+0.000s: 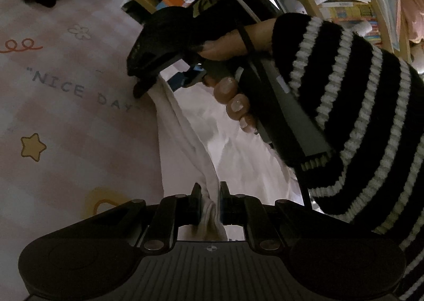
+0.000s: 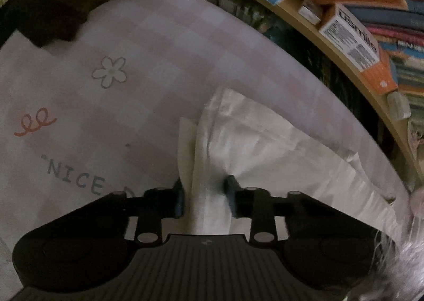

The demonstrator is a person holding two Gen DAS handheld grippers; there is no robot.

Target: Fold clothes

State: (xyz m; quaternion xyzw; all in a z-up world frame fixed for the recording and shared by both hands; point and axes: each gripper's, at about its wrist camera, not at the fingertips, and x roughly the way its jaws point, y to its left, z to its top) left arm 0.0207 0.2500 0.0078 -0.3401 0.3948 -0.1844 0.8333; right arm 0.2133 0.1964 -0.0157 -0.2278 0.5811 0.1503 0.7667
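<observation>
White garment on the pink checked bedsheet, pinched by jaws of both left gripper and right gripper.

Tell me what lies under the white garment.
Under the white cloth garment lies the pink checked bedsheet printed with flowers and "NICE DAY". Whatever the cloth covers directly cannot be seen.

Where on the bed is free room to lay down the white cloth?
Free: the pink sheet between the flower print and the "NICE DAY" lettering. Crowded: the dark garment at the far corner, and the bookshelf edge beside the white cloth.
</observation>
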